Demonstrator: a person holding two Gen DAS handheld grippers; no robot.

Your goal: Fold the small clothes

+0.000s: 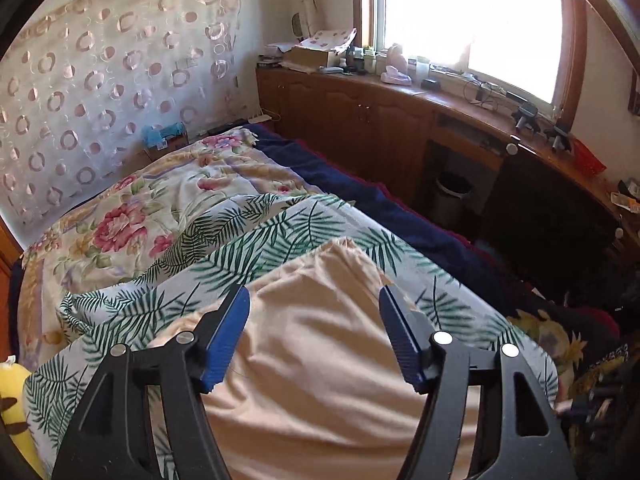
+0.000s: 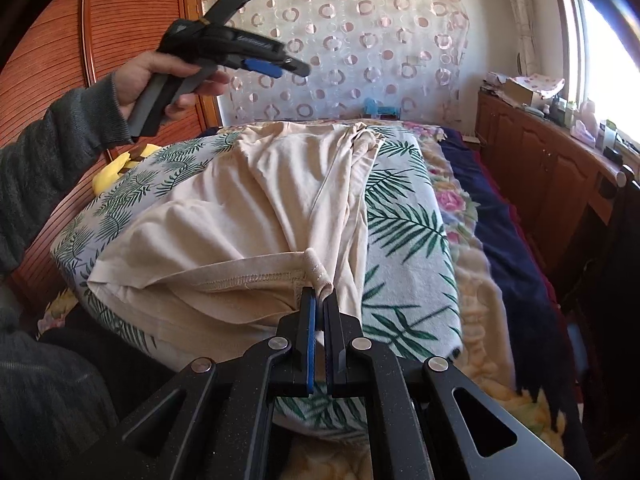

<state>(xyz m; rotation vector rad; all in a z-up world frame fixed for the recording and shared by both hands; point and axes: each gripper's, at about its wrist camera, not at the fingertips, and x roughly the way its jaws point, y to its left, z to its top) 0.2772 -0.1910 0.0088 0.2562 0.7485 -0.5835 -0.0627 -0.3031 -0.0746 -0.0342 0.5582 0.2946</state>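
Right gripper (image 2: pixel 319 300) clamped tight on the rolled hem corner of the beige garment (image 2: pixel 256 208), nearest the lens. Garment spread across the palm-leaf sheet (image 2: pixel 404 232) on the bed, partly doubled over itself. Left gripper (image 1: pixel 314 300) parted wide, nothing between the blue pads (image 1: pixel 226 340), raised clear above the cloth. Held up in the left hand (image 2: pixel 160 76), grey sleeve (image 2: pixel 48 152) behind.

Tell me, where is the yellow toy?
In the right wrist view the yellow toy peeks out at the left, behind the leaf-print cover and under the raised left tool.
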